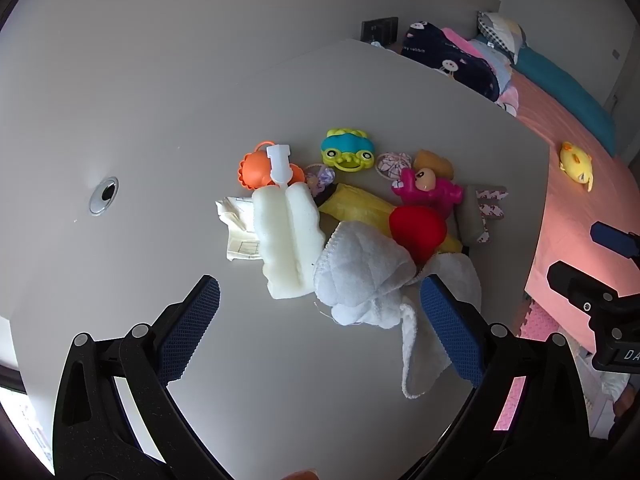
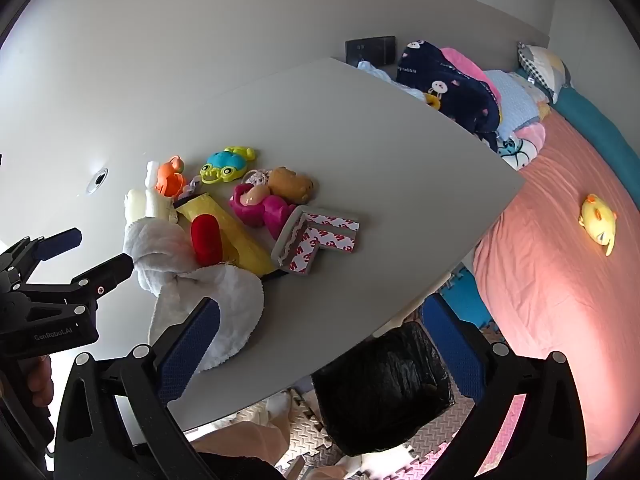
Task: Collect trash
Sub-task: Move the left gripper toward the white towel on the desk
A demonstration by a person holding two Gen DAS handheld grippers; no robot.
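Both tools hang released: left tool spread wide just above the white towel, right tool spread over the desk edge, above the black-lined bin on the floor. Trash sits in the heap behind the towel: crumpled paper, a foam block, a yellow bag and a grey corner strip, mixed with toys. Judging from this, the left tool should clear the towel's folds and close on one light scrap only, leaving toys alone. Beyond the desk lie a plain wall and a pink bed with blankets.
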